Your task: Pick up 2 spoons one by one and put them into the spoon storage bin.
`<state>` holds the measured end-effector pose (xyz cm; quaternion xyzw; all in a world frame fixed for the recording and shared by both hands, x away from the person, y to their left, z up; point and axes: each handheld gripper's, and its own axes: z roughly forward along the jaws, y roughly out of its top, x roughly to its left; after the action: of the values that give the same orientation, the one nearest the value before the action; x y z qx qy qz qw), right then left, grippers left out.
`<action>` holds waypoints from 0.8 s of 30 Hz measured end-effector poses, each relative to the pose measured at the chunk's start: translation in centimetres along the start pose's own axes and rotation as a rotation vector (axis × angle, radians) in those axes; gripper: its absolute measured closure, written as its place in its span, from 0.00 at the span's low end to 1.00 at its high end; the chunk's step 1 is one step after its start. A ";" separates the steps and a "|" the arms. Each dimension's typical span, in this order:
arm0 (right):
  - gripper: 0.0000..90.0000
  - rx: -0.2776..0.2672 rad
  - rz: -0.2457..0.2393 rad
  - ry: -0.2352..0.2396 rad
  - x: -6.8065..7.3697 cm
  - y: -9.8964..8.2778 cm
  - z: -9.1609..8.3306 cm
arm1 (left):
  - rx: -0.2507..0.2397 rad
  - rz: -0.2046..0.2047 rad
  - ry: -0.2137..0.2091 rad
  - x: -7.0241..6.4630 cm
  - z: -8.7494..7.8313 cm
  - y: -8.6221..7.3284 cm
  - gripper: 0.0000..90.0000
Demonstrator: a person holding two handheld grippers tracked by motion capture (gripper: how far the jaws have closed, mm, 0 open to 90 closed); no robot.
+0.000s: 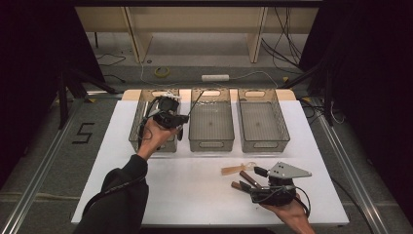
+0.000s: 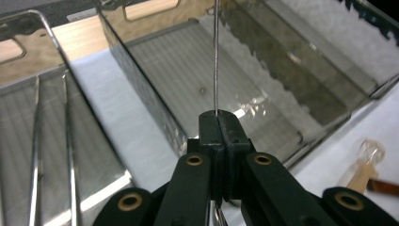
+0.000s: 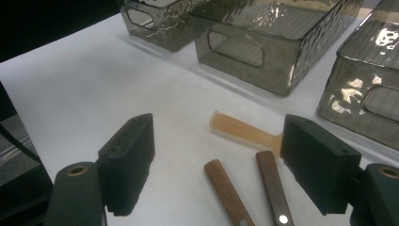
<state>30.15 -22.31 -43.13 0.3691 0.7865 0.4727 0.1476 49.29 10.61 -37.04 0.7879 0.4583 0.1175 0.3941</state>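
Note:
My left gripper [image 1: 183, 118] hangs over the right side of the left bin [image 1: 140, 127], shut on a thin metal utensil [image 2: 216, 56]. In the left gripper view the utensil stands edge-on from the jaws [image 2: 217, 118] and reaches out over the middle bin [image 2: 287, 66]. Two slim metal utensils [image 2: 35, 141] lie in the left bin [image 2: 19, 117]. My right gripper [image 1: 256, 179] rests low at the front right, open [image 3: 219, 141]. Between its jaws lie two wooden handles [image 3: 228, 190] and, just beyond them, an amber plastic spoon handle [image 3: 242, 131].
Three smoky see-through bins stand in a row at the back of the white table [image 1: 195, 185]: the left one, the middle bin [image 1: 211, 142] and the right bin [image 1: 265, 142]. The amber spoon [image 1: 237, 169] lies in front of the right bin. Cables trail on the floor behind.

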 end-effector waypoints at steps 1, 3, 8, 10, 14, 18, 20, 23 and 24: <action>0.31 0.001 0.000 0.001 0.0 0.0 0.0 | 0.001 -0.005 -0.002 -0.1 0.3 0.2 0.99; 0.31 -0.001 0.000 0.001 0.0 0.0 -0.1 | 0.002 0.003 0.006 -0.4 0.8 0.5 0.99; 0.31 -0.002 0.000 0.001 -0.1 0.0 -0.1 | -0.006 -0.013 0.013 -0.6 2.0 1.4 0.99; 0.31 -0.004 -0.001 0.002 -0.1 0.0 -0.1 | -0.003 -0.018 0.015 -0.6 2.4 1.7 0.99; 0.31 -0.006 0.001 0.005 -0.1 0.0 -0.1 | 0.002 -0.025 0.023 -0.7 3.3 2.0 0.99; 0.31 -0.002 0.000 0.007 -0.1 -0.1 -0.1 | 0.007 -0.030 0.034 -0.7 4.0 2.2 0.99; 0.31 -0.003 -0.003 0.007 0.0 0.0 -0.1 | 0.008 -0.034 0.040 -0.6 4.4 2.2 0.99; 0.31 -0.001 -0.001 0.008 0.0 -0.1 -0.1 | 0.005 -0.047 0.045 -0.4 4.8 2.1 0.99; 0.31 0.000 -0.003 0.008 0.0 -0.1 -0.1 | 0.003 -0.058 0.042 -0.3 5.0 2.0 0.99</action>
<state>30.08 -22.41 -43.12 0.3659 0.7876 0.4740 0.1450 53.10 7.30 -38.81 0.7723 0.4891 0.1220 0.3866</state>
